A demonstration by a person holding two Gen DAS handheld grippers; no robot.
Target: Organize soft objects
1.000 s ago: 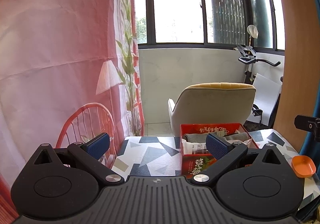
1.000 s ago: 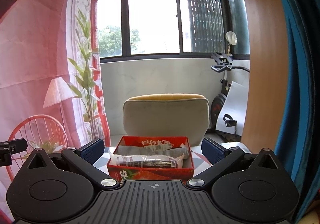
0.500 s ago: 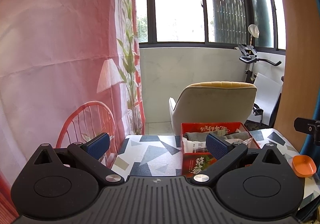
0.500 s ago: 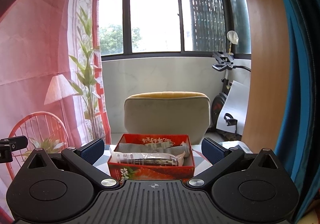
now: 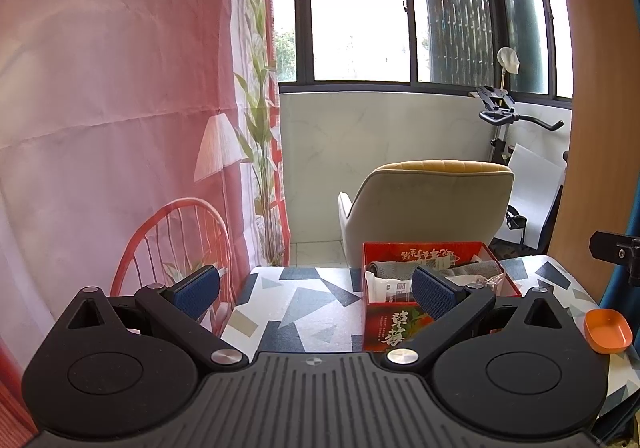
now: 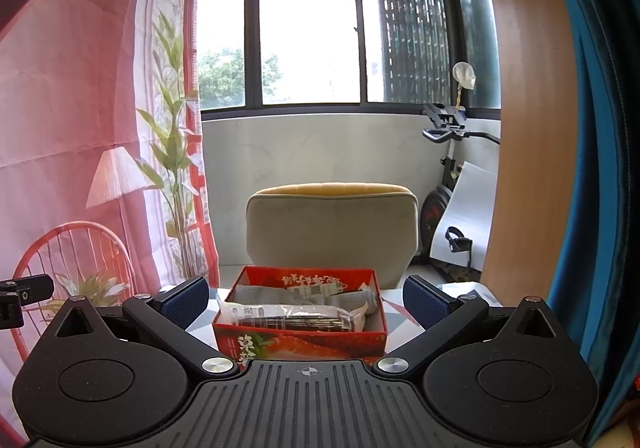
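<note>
Both grippers wide open and holding nothing, red box of soft items on the patterned table ahead.

Left gripper (image 5: 316,290) has its blue pads spread wide with only bare tabletop (image 5: 304,304) between them; its right pad overlaps the red box (image 5: 386,330) in view, contact unclear. Right gripper (image 6: 306,302) is spread just as wide, and the red box (image 6: 300,340) sits centred between its pads, clear gaps either side. Box holds a grey rolled cloth (image 6: 280,294) at the back and a plastic-wrapped packet (image 6: 292,318) lying across the front, poking slightly over the rim. Box stands near the table's far edge, beige chair (image 6: 332,232) just behind. Open table left of the box up to the pink backdrop (image 5: 100,127). Orange dish (image 5: 607,330) near the table's right edge, well apart from the box. Wooden panel (image 6: 524,107) and blue curtain (image 6: 596,127) close off the right side.
</note>
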